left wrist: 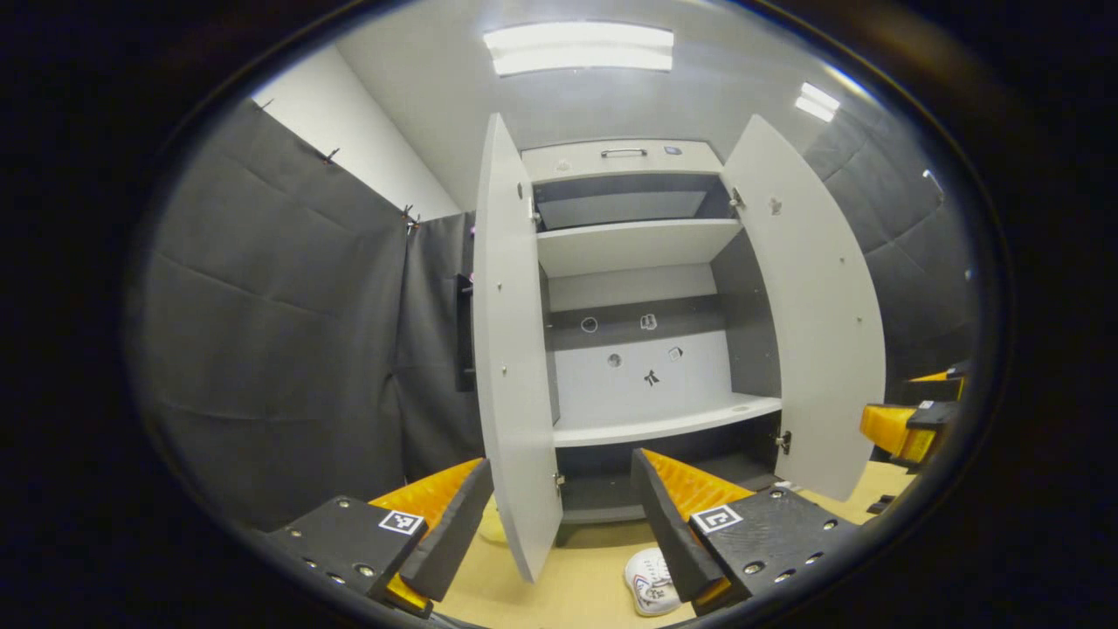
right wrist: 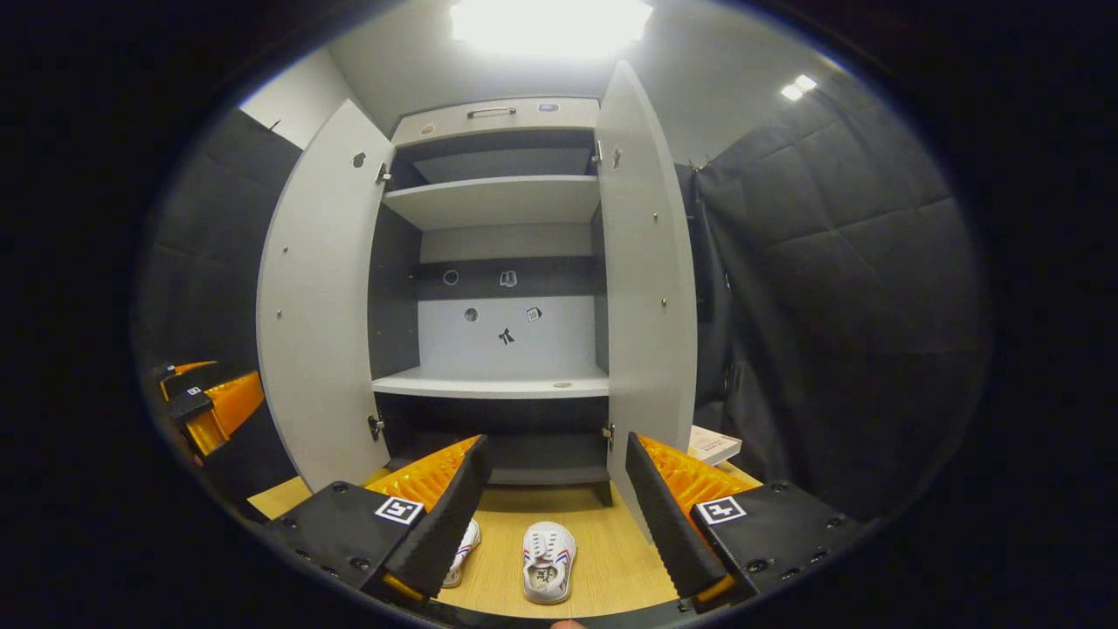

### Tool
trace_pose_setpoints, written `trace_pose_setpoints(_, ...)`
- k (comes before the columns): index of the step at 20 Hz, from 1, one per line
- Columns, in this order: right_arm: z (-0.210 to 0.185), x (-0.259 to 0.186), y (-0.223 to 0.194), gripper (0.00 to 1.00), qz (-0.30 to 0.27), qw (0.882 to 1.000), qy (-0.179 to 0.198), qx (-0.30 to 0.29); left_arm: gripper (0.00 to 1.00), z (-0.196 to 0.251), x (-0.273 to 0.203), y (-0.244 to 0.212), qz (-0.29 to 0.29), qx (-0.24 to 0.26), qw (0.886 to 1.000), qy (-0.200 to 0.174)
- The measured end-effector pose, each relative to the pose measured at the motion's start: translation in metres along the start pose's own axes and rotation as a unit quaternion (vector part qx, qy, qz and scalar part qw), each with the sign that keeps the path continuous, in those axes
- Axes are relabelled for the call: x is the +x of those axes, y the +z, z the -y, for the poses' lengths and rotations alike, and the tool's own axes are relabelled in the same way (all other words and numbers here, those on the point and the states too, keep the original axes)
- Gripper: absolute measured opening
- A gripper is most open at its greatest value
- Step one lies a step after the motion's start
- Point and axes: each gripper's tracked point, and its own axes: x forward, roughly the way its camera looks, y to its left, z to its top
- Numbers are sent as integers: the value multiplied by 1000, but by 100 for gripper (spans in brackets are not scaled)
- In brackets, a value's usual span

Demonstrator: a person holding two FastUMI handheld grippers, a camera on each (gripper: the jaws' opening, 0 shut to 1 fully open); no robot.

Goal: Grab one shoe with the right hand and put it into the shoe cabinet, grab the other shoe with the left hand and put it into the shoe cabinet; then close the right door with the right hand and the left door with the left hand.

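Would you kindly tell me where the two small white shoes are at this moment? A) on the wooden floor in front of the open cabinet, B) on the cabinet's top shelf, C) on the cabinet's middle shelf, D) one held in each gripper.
A: the right gripper view shows both small white shoes lying on the light wooden floor before the open grey shoe cabinet, its shelves bare.

Light comes from ceiling panels (left wrist: 579, 48): 2 show in the left gripper view, and the nearer one blows out to white glare in the right gripper view. The cabinet (right wrist: 498, 262) is evenly lit, its lowest shelf in shadow. Both views are sharp, with door edges bowed by fisheye distortion.
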Motion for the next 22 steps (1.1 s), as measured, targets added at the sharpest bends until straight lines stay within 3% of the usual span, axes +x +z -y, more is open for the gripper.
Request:
trace_pose_setpoints(6,-9,33,-39,97,-66,998,13,-5,95,-14,-2,-5,-5,5,1000,20)
trace_pose_setpoints(11,-19,64,-90,98,-147,989,35,-10,95,-31,-6,-11,-15,18,999,43)
trace_pose_setpoints(22,-43,95,-220,96,-335,939,71,-25,94,-66,-20,-2,-16,39,995,92)
